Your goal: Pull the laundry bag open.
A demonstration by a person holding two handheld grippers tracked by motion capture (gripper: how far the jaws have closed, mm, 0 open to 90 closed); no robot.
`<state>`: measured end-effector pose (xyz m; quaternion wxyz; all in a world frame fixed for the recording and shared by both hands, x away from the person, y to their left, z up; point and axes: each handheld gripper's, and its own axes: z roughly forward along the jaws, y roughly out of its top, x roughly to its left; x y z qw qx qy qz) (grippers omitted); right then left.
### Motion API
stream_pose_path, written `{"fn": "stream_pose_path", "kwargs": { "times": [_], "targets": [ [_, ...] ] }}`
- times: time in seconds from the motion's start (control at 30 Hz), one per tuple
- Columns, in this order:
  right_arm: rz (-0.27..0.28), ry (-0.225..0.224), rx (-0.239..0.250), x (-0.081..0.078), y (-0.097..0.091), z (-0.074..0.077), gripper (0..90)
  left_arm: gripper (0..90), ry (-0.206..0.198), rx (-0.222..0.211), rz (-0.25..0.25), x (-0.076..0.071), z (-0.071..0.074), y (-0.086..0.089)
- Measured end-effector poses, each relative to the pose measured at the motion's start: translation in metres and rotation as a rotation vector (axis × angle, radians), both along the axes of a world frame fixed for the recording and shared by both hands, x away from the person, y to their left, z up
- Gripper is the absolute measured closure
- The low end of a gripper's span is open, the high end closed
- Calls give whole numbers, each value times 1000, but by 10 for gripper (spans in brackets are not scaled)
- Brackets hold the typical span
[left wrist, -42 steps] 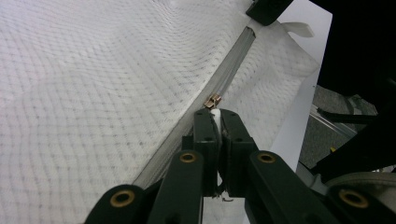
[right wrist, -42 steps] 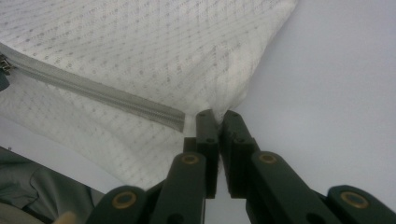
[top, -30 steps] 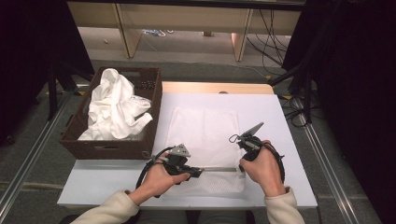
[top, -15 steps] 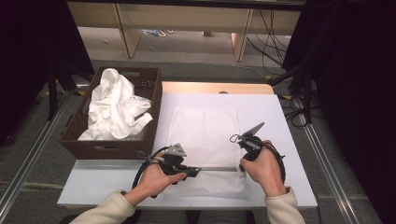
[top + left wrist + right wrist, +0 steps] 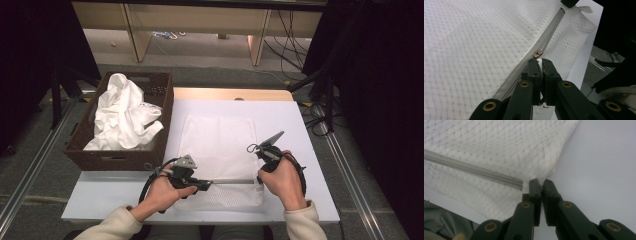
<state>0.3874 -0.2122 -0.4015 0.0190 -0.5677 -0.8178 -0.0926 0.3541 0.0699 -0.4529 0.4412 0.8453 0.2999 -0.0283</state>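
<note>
Currently the white mesh bag (image 5: 220, 150) lies flat on the surface (image 5: 300, 130), its zipper (image 5: 235, 181) running along the near edge. Left gripper (image 5: 540, 61): jaws closed on the white zipper pull tab (image 5: 539, 60), just behind the brass slider (image 5: 538, 53). Right gripper (image 5: 541, 181): jaws pinched shut on the bag's near right corner fabric, past the zipper's end. Brown basket (image 5: 165, 130) with white cloth (image 5: 125, 112) stands at the left edge.

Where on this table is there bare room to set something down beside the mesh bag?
Free: the white table strip right of the mesh bag, the band beyond it, and the near-left corner below the basket. Crowded: the bag's near edge, where the left claw and right claw grip along the zipper.
</note>
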Motion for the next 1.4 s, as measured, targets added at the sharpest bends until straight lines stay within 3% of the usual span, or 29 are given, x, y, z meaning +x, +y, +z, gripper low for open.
{"fn": "stream_pose_path", "kwargs": {
  "times": [0.33,0.4,0.43,0.47,0.5,0.53,0.57,0.93,1.0,1.03,1.17,1.23,1.4],
  "targets": [
    [1,-1,14,1,-1,-1,872,861,8,-6,17,-2,-1,6],
    [-23,16,14,0,0,0,872,861,14,-4,23,-2,0,8],
    [-37,3,-23,-1,2,0,872,860,7,-5,15,-1,0,9],
    [-37,3,-23,-1,2,0,872,860,7,-5,15,-1,0,9],
    [32,-44,-29,2,-3,-2,872,861,10,2,18,-1,0,11],
    [32,-44,-29,2,-3,-2,872,861,10,2,18,-1,0,11],
    [-16,-6,-34,0,0,0,872,860,5,3,18,-2,-1,12],
    [-18,-5,-40,0,-2,0,872,861,13,-1,40,-5,-3,16],
    [-29,-3,-26,0,-2,-1,872,860,4,15,26,-4,-4,18],
    [-14,10,15,1,-5,-1,872,860,6,18,33,-4,-4,19],
    [0,4,10,1,-5,-2,872,860,8,14,43,-5,-5,19],
    [-12,-2,-36,1,-2,-1,872,860,-12,33,35,-4,-5,20],
    [-25,22,-14,2,-7,-1,872,860,-4,22,36,-5,-5,21]
  ]
}}
